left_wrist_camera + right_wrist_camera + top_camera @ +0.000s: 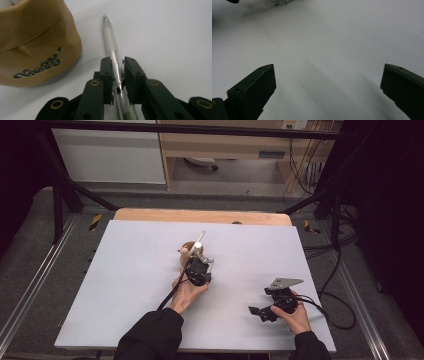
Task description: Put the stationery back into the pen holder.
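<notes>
A clear plastic pen [110,42] lies on the white table sheet, its tip pointing away from me. My left gripper [117,62] is shut on the pen's barrel, with both black pads pressed against it. A tan soft-sided holder [37,45] with dark lettering stands just left of the pen. In the high view the left gripper [199,262] sits at the table's middle, right behind the holder [188,249], and the pen [201,237] sticks out beyond it. My right gripper [257,312] rests near the front right, open, with nothing between its jaws [328,75].
The white sheet [140,285] covers a wooden table whose far edge [200,215] shows. A white-capped item [198,245] pokes up by the holder. Black frame bars and cables stand around the table; a cable [340,310] trails off the right side.
</notes>
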The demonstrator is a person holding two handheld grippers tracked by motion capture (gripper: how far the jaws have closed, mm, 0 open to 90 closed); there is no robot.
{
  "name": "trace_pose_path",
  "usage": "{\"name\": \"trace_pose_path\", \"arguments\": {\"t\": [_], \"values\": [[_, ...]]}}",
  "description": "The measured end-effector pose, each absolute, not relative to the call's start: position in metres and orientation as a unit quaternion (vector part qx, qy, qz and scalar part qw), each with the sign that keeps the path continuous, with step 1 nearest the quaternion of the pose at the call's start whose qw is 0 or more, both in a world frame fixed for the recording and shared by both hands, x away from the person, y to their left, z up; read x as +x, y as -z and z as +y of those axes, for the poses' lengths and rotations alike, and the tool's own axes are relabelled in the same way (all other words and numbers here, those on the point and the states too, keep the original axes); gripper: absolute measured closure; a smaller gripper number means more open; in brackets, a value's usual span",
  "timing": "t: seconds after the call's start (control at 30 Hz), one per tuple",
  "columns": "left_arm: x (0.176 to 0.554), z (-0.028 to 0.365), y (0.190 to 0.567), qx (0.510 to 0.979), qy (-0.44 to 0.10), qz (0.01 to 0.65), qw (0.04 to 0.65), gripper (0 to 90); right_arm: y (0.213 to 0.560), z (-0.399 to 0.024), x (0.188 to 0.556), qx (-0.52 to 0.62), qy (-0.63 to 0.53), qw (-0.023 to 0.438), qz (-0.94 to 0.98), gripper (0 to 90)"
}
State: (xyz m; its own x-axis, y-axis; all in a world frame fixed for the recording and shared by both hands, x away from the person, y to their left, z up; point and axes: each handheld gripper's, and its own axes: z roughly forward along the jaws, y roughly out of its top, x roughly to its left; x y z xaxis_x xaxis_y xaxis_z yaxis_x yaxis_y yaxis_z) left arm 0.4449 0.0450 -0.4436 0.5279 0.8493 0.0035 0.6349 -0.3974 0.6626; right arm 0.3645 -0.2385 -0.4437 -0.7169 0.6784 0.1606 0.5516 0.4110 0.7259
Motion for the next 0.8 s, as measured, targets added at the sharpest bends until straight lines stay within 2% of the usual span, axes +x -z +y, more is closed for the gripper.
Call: {"name": "trace_pose_path", "arguments": {"t": [0.43,0.8], "values": [[0.445,0.048,0.442,0.825,-0.181,0.442,0.301,79.1,0.443,-0.239,0.365,0.367,-0.401,0.081,0.836,0.7],[0.438,0.064,0.432,0.858,-0.146,0.400,0.289,79.3,0.444,-0.239,0.364,0.368,-0.399,0.080,0.836,0.7]]}}
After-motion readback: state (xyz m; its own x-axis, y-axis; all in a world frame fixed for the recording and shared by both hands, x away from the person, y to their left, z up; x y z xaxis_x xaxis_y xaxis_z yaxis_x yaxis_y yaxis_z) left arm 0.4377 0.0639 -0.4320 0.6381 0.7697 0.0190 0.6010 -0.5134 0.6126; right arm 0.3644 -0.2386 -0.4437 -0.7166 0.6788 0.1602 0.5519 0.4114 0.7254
